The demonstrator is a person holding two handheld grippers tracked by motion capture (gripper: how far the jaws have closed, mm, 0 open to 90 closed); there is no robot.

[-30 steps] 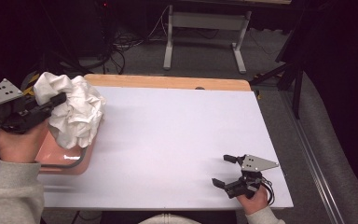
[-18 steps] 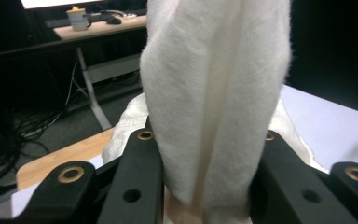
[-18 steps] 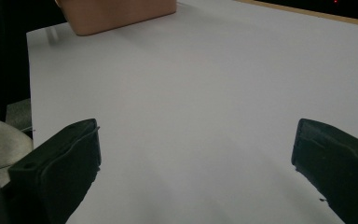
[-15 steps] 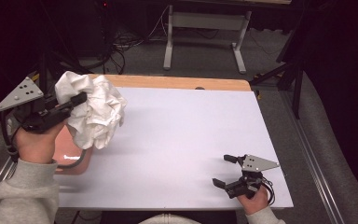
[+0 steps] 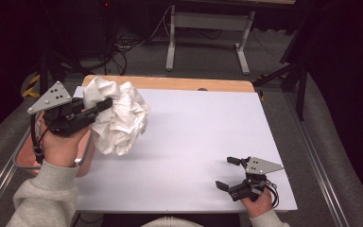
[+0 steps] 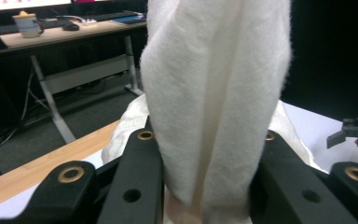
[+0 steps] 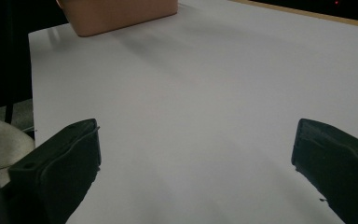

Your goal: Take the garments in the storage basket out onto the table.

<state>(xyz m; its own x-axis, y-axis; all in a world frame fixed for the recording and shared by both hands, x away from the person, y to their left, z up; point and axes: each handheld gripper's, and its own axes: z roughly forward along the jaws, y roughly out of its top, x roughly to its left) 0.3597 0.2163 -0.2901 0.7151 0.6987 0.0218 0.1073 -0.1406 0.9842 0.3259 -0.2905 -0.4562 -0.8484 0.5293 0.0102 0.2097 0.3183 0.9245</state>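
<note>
We are pinching a crumpled white cloth [image 5: 118, 118] in our left tool [image 5: 105, 105], its jaws pressing on a thick fold of it; the left gripper view shows the cloth [image 6: 214, 107] standing between them. The bundle is hanging in the air above the tabletop's [image 5: 194, 142] left part, just beside a pink bin [image 5: 26, 158]. Our right tool [image 5: 230, 172] is resting near the front right edge, its jaws spread wide with nothing between them.
</note>
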